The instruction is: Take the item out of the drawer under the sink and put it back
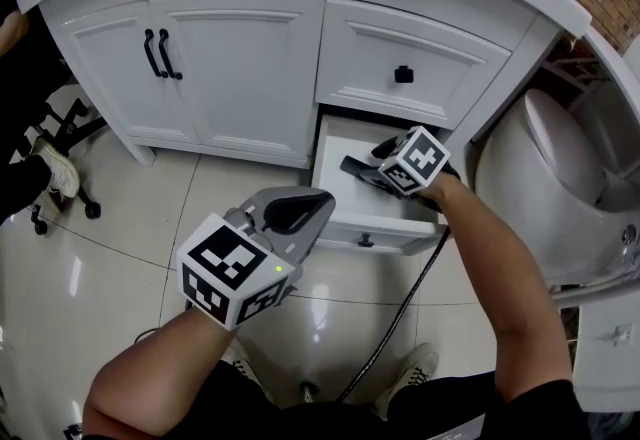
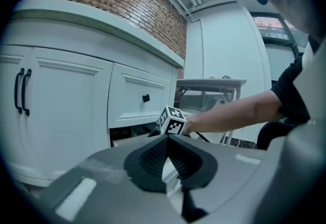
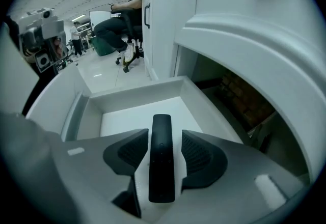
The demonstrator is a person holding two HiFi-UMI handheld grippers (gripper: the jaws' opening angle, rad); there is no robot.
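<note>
The lower drawer [image 1: 333, 156] of the white vanity stands pulled out. My right gripper [image 1: 362, 171] reaches down into it. In the right gripper view a slim black remote [image 3: 161, 167] lies lengthwise on the drawer's white floor [image 3: 127, 113]. It sits between the open jaws of the right gripper [image 3: 162, 137], with a thin gap on each side. My left gripper [image 1: 290, 211] hovers over the floor tiles in front of the vanity. In its own view the left gripper [image 2: 166, 139] is shut, tips touching, on nothing.
Above the open drawer is a shut drawer with a black knob [image 1: 403, 74]. To its left are two cabinet doors with black handles [image 1: 158, 53]. A white toilet [image 1: 560, 188] stands close on the right. A black cable [image 1: 400, 308] trails across the tiles. A chair base [image 1: 60, 198] is far left.
</note>
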